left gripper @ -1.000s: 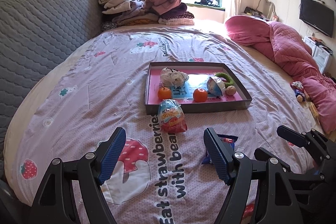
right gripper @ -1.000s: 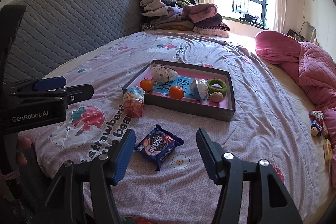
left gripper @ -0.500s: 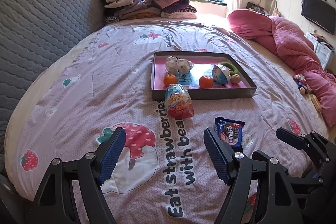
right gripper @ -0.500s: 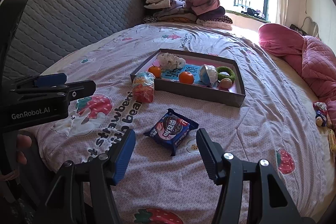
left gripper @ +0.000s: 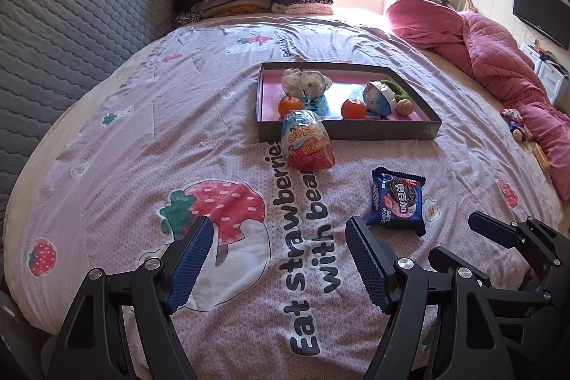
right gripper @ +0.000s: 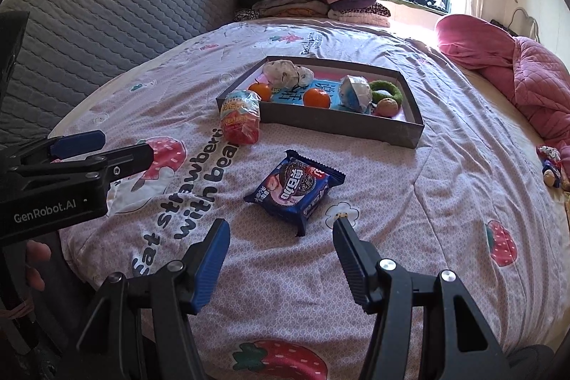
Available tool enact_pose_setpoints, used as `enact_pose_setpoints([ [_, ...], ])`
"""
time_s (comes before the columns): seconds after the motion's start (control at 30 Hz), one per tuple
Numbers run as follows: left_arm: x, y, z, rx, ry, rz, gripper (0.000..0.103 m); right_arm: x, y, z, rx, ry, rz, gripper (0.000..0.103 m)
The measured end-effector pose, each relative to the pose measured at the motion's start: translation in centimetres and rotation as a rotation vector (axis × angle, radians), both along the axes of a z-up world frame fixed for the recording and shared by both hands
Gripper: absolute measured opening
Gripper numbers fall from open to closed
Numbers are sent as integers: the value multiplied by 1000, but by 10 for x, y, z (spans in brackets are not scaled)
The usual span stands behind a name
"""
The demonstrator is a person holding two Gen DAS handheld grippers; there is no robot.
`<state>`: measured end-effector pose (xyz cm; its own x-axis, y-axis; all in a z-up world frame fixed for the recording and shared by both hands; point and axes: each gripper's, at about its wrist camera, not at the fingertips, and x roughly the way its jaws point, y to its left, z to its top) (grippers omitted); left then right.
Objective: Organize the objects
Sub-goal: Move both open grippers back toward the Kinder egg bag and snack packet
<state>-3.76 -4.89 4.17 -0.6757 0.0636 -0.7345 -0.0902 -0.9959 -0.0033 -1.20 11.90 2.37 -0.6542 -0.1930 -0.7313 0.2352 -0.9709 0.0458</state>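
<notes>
Black hand-held gripper (right gripper: 279,243), blue ribbed pads (right gripper: 210,264) (silver screws), GenRobot.AI lettering (right gripper: 44,212)

Open bedspread (right gripper: 409,187) lies all around the blue cookie packet (right gripper: 295,189), free on every side. The red-and-blue snack bag (right gripper: 240,120) stands touching the grey tray (right gripper: 342,127), blocking its near-left corner; the rest of that near wall is unobstructed.

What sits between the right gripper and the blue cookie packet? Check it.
Nothing: only bare bedsheet separates the right gripper from the cookie packet, seen in the right wrist view.
</notes>
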Motion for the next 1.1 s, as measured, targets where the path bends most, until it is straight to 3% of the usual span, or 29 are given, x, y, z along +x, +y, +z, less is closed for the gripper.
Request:
enact_pose_setpoints([
  [0.43, 0, 3, -20, -14, -67, -17, 78, 0, -2, -13, -7, -33, -9, 60],
  [1.1, -9, 10, -25, -4, -71, -29, 78, -13, -9, -27, -19, -45, -26, 60],
])
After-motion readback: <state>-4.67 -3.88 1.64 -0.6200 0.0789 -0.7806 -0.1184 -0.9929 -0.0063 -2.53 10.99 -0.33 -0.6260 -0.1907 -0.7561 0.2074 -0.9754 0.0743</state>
